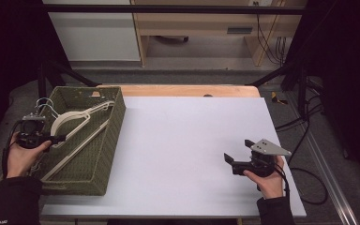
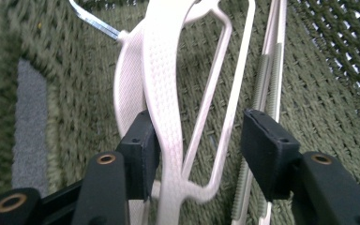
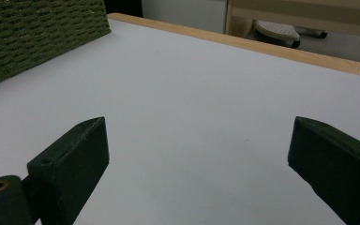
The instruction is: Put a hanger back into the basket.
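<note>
Left gripper [image 2: 194, 140] over hangers in basket, jaws apart.
White hanger [image 2: 161, 93] lies in the basket [image 1: 115, 126] at the table's left edge, long axis running away between the parted jaws, touching one pad; right gripper [image 1: 236, 151] open, well apart.

left gripper [image 1: 51, 139] fingers parted, right gripper [image 1: 236, 151] wide

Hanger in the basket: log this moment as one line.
left gripper: open, astride white hanger | hanger: lying in green basket | right gripper: open, nothing between jaws, over white table
</note>
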The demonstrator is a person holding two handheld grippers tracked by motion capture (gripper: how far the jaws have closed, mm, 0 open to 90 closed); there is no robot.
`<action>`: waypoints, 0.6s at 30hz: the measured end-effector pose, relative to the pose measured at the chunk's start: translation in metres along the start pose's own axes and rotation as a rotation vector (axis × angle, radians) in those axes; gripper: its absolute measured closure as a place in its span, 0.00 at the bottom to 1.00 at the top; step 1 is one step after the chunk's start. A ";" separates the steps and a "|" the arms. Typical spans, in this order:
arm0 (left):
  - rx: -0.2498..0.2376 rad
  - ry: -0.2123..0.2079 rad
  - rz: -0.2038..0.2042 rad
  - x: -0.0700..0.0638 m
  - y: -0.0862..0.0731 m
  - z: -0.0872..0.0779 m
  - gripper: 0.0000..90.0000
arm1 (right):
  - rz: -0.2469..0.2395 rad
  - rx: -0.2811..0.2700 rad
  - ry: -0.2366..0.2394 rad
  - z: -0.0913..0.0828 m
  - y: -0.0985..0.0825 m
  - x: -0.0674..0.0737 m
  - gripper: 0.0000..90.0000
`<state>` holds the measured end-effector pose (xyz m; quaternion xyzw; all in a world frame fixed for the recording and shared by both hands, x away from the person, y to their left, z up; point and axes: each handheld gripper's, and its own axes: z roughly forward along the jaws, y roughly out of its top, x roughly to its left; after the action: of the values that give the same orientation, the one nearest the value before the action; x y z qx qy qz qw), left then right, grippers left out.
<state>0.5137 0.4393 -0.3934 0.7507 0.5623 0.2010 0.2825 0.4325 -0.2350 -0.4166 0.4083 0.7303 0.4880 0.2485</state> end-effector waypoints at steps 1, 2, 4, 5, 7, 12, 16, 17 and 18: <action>0.008 -0.004 -0.007 0.001 -0.001 0.000 0.51 | 0.000 0.000 0.000 0.000 0.000 0.000 0.07; 0.012 -0.006 -0.015 0.002 -0.003 -0.001 0.51 | 0.001 0.000 -0.001 0.000 0.000 0.000 0.07; 0.028 -0.002 -0.002 0.004 -0.004 -0.002 0.50 | -0.001 0.000 -0.002 0.000 0.000 0.000 0.07; 0.037 -0.002 -0.007 0.004 -0.005 -0.002 0.49 | 0.003 -0.003 -0.005 0.000 0.000 0.000 0.07; 0.030 0.001 -0.028 0.005 -0.008 -0.003 0.49 | -0.004 -0.002 -0.002 0.000 0.000 0.000 0.07; 0.022 -0.001 -0.027 0.006 -0.011 -0.009 0.49 | 0.008 -0.006 -0.005 -0.001 0.000 0.000 0.07; -0.003 0.002 -0.013 0.002 -0.009 -0.020 0.47 | 0.008 -0.008 -0.005 -0.001 0.001 0.000 0.07; -0.015 -0.004 -0.003 0.001 -0.008 -0.024 0.48 | 0.007 -0.010 -0.005 -0.002 0.001 0.000 0.07; -0.039 -0.016 -0.003 -0.002 -0.007 -0.028 0.48 | 0.010 -0.012 -0.005 -0.002 0.001 0.000 0.07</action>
<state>0.4907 0.4447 -0.3768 0.7458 0.5570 0.2056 0.3019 0.4314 -0.2362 -0.4152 0.4116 0.7247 0.4926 0.2506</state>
